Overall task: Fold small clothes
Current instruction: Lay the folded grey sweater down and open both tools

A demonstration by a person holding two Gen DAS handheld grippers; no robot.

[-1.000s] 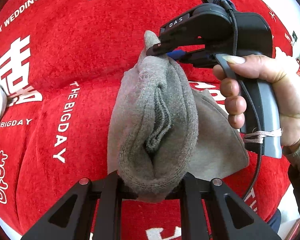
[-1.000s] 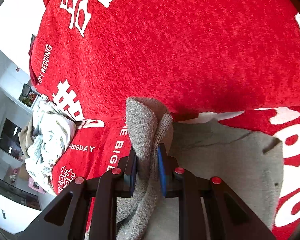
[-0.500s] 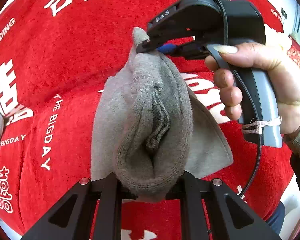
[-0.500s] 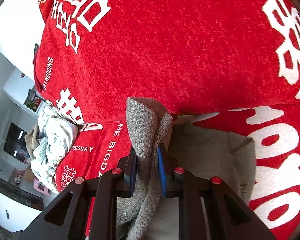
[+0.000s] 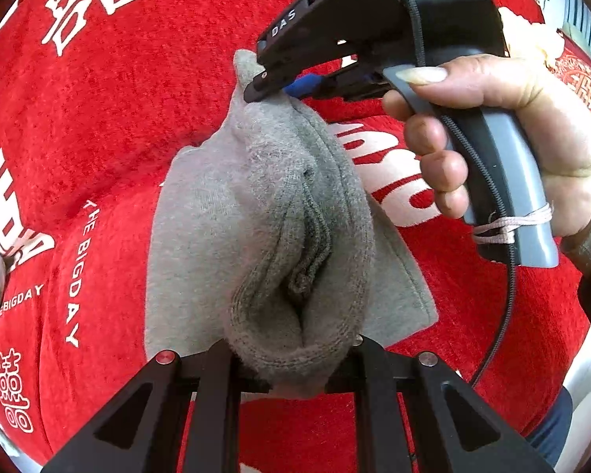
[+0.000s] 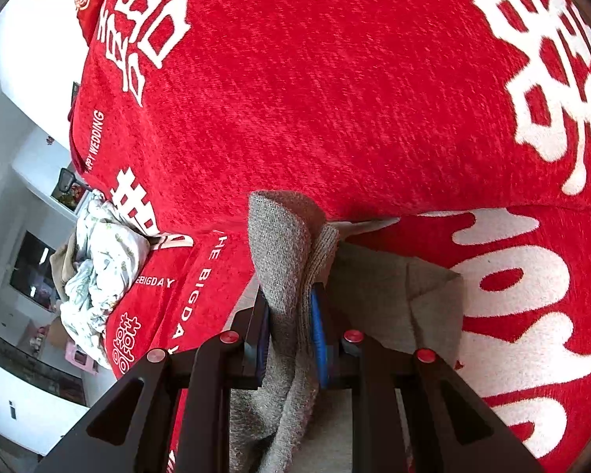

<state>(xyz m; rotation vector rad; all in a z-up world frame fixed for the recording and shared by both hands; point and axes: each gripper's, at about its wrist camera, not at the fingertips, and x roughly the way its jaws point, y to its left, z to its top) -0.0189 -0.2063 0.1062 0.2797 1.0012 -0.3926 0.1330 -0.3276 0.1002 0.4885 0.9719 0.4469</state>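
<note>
Both grippers are clamped on the grey sock (image 5: 264, 213): left gripper (image 5: 291, 358) pinches the cuff, right gripper (image 6: 291, 331) the far end, sock stretched between them over the red blanket (image 5: 110, 126).

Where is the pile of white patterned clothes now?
In the right wrist view, the white patterned clothes lie at the left edge of the red cover, left of the grey garment.
</note>
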